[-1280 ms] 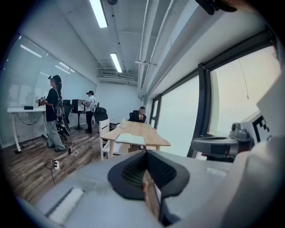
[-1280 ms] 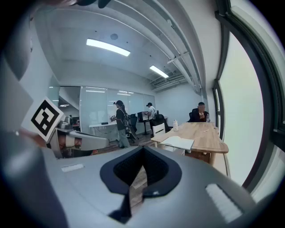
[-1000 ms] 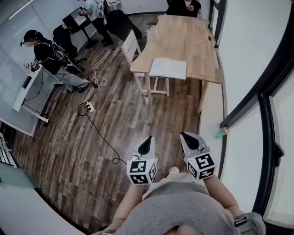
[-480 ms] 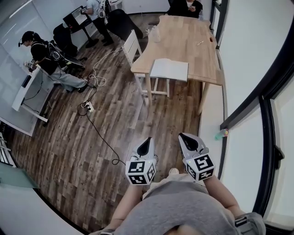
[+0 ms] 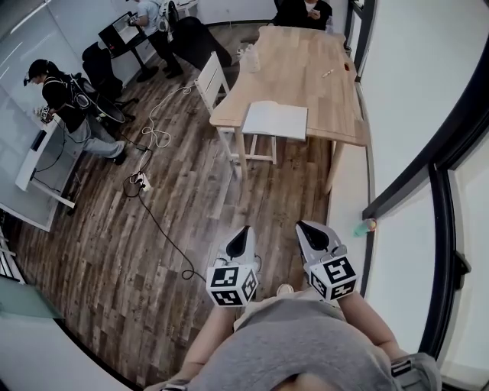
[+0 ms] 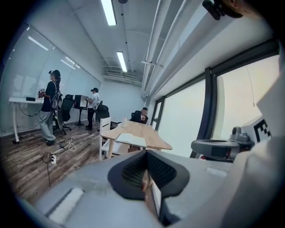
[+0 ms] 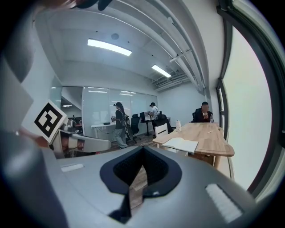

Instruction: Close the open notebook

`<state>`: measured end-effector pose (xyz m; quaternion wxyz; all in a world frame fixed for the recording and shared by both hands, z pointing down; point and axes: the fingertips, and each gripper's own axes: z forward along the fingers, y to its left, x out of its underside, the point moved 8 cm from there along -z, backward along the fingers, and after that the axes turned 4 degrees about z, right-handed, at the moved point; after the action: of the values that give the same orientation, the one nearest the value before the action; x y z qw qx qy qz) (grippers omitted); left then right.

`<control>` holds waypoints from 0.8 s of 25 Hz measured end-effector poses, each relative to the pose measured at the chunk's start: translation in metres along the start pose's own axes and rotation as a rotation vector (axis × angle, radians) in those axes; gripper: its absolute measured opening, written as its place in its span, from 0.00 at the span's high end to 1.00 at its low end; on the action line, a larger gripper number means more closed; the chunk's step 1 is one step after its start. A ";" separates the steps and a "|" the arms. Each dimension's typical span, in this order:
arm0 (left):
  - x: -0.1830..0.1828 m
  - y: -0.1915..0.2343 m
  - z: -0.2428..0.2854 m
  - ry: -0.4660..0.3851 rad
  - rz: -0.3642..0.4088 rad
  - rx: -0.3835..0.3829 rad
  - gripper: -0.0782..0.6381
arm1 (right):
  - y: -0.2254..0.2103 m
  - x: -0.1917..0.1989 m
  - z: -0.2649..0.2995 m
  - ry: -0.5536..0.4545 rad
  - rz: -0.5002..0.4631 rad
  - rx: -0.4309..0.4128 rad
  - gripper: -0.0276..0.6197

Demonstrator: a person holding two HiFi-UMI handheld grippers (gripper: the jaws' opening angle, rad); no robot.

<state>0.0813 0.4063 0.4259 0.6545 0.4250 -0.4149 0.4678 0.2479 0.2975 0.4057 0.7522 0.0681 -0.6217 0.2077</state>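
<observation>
The open notebook [image 5: 275, 120] lies with white pages up at the near end of a long wooden table [image 5: 306, 69], far ahead of me across the floor. It also shows in the left gripper view as the notebook [image 6: 132, 140] and in the right gripper view as the notebook [image 7: 181, 144]. My left gripper [image 5: 242, 243] and right gripper [image 5: 312, 233] are held side by side close to my body, pointing toward the table, well short of it. Both are shut and hold nothing: the left gripper [image 6: 146, 152] and the right gripper [image 7: 142, 149] have their dark pads together.
A white chair [image 5: 210, 76] stands at the table's left side. A cable and power strip [image 5: 141, 182] lie on the wood floor. People stand at desks on the left [image 5: 65, 99], and one sits at the table's far end [image 5: 304, 11]. A window wall and ledge [image 5: 348, 206] run along the right.
Both grippers, still shut, have moved a little forward over the floor toward the table. The notebook has not moved.
</observation>
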 end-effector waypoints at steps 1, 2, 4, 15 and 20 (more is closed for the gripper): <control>-0.001 0.000 0.005 0.001 -0.001 0.002 0.89 | -0.004 -0.001 0.002 -0.002 0.001 0.004 0.95; -0.002 -0.001 0.009 0.003 -0.001 0.005 0.89 | -0.008 -0.003 0.003 -0.003 0.002 0.007 0.95; -0.003 -0.004 0.018 0.006 0.002 0.014 0.89 | -0.016 -0.005 0.005 -0.005 0.004 0.012 0.95; -0.008 -0.015 0.048 0.030 -0.012 0.042 0.89 | -0.041 -0.009 0.016 0.001 0.023 0.009 0.95; -0.012 -0.007 0.058 0.050 -0.014 0.046 0.89 | -0.047 -0.008 0.028 0.011 0.038 0.013 0.95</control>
<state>0.0766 0.3471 0.4305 0.6579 0.4310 -0.3847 0.4832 0.2406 0.2430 0.4116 0.7512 0.0603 -0.6172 0.2263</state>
